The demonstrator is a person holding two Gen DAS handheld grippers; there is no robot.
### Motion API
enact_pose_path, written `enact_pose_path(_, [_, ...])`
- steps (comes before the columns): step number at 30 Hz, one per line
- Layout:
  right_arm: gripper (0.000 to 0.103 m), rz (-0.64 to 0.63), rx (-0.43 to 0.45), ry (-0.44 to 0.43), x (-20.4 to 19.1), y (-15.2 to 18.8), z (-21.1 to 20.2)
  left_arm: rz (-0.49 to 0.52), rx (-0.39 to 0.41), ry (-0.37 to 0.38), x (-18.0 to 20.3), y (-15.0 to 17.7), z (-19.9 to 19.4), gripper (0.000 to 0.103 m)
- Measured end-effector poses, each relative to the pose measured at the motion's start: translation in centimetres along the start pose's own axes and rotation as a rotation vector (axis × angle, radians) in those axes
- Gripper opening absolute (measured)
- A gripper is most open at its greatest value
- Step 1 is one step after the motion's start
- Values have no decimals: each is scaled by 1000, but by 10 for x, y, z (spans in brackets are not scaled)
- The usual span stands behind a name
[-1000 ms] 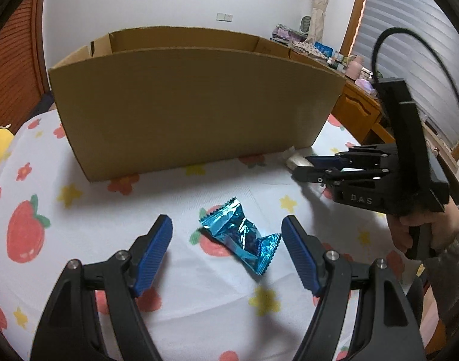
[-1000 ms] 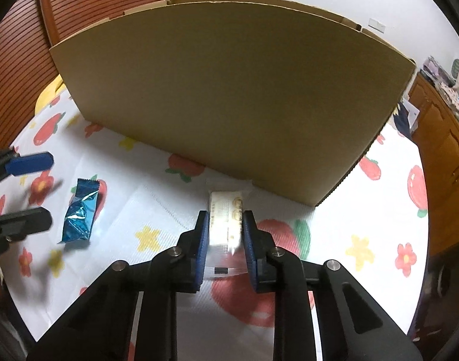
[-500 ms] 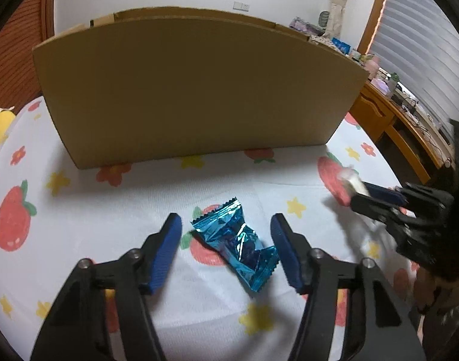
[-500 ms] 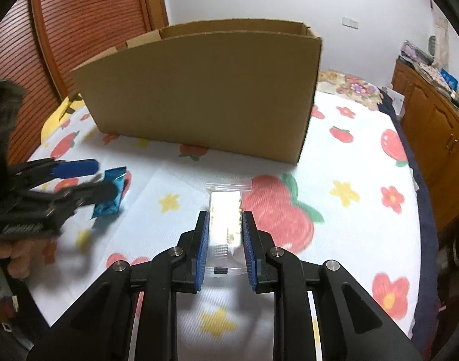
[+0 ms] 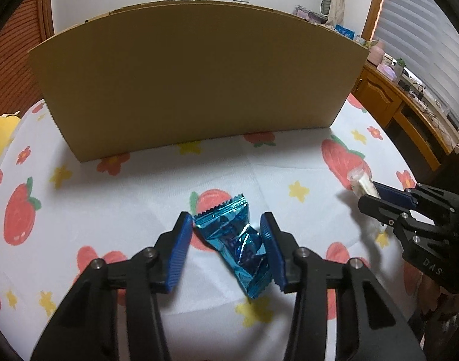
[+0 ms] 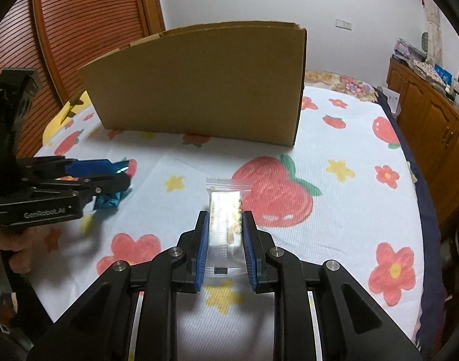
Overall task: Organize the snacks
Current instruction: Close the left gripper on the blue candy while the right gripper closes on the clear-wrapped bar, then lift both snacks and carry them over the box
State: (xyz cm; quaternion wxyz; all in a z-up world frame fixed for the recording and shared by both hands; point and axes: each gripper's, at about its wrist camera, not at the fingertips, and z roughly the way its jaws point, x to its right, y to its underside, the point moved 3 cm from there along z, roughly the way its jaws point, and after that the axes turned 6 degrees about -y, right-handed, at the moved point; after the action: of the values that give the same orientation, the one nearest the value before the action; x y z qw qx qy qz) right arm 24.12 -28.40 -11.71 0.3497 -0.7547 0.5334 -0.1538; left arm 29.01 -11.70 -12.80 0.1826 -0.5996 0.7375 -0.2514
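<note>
A blue foil snack packet lies on the strawberry-print cloth, in front of the cardboard box. My left gripper straddles the packet and its jaws are closing. The blue pads just reach the wrapper's edges without squeezing it. My right gripper is shut on a clear packet with a white snack, held a little above the cloth. From the left wrist it shows at the right edge. From the right wrist, the left gripper is at the left over the blue packet.
The tall open cardboard box stands upright at the back of the cloth. Wooden cabinets line the right side, and a slatted wooden door is behind on the left. A hand holds the left gripper.
The left jaws have closed in from wide apart to the blue packet's edges. The right gripper has carried the clear packet back from the foot of the box.
</note>
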Motion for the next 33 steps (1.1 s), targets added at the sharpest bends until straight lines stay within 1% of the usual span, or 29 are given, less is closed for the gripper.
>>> enact_pose_path(2, [19,-3,0,3,-1,0,1,9,-4,-15,-1,1,-1,47])
enact_pose_path(4, [19,-9,-2,16,-2,1,3,16,-8,-32,0,2,-1,49])
enact_pose_path(6, [19,-15,-6,27,-3,1,5,31,-8,-57,0,5,-2,59])
enact_pose_path(11, [19,-22,-7,33,-3,3,7,55,-8,-75,3,11,-3,60])
enact_pose_path(14, [19,-4,-5,27,-1,3,7,56,-8,-68,4,12,-5,60])
enact_pose_path(16, [19,1,-5,25,0,3,7,63,-4,-67,4,14,-8,58])
enact_pose_path(17, [19,2,-6,25,0,3,7,67,-2,-66,5,14,-8,53])
enact_pose_path(18, [19,1,-6,26,0,3,7,70,3,-65,6,15,-9,46])
enact_pose_path(19, [19,1,-6,27,0,3,7,75,7,-66,7,15,-10,43])
enact_pose_path(20, [19,0,-7,27,0,3,7,83,10,-68,9,16,-10,37])
enact_pose_path(21, [19,0,-7,27,0,3,7,89,13,-65,10,16,-11,26])
enact_pose_path(22, [19,1,-6,27,0,3,7,96,14,-64,11,16,-12,24])
enact_pose_path(24, [19,2,-6,27,0,4,7,106,17,-55,14,18,-14,21])
enact_pose_path(33, [19,2,-5,27,0,4,7,111,67,-27,20,15,-33,21])
